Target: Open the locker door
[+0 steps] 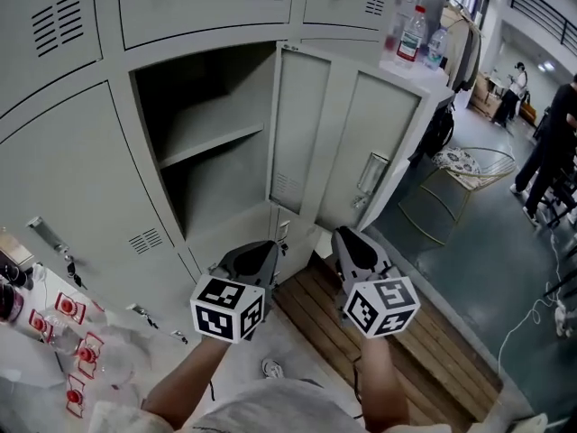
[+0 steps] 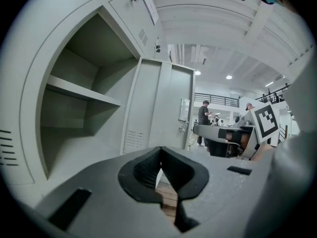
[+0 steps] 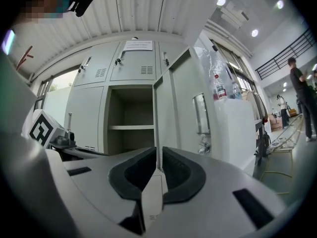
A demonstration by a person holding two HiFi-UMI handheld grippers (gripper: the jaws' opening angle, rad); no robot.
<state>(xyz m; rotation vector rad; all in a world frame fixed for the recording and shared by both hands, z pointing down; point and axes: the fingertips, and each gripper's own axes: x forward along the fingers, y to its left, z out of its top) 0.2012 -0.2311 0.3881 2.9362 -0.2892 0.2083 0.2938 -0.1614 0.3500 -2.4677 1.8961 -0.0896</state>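
Observation:
The grey locker door [image 1: 347, 142] stands swung wide open to the right of its compartment [image 1: 207, 142], which holds one bare shelf. A handle [image 1: 371, 174] sits on the door's outer face. Both grippers hover low in front of the locker, apart from the door. My left gripper [image 1: 261, 251] points at the compartment's lower edge, and its jaws [image 2: 161, 150] meet with nothing between them. My right gripper [image 1: 347, 237] sits below the door's bottom edge. In the right gripper view, its jaws [image 3: 159, 150] leave a narrow slit, through which the door [image 3: 181, 98] edge shows at a distance.
Closed locker doors surround the compartment. Plastic bottles [image 1: 412, 32] stand on a white cabinet right of the door. A wooden pallet [image 1: 424, 332] lies underfoot. Red-capped bottles [image 1: 68, 309] lie at lower left. A wire chair [image 1: 460, 174] and people [image 1: 554, 142] are at right.

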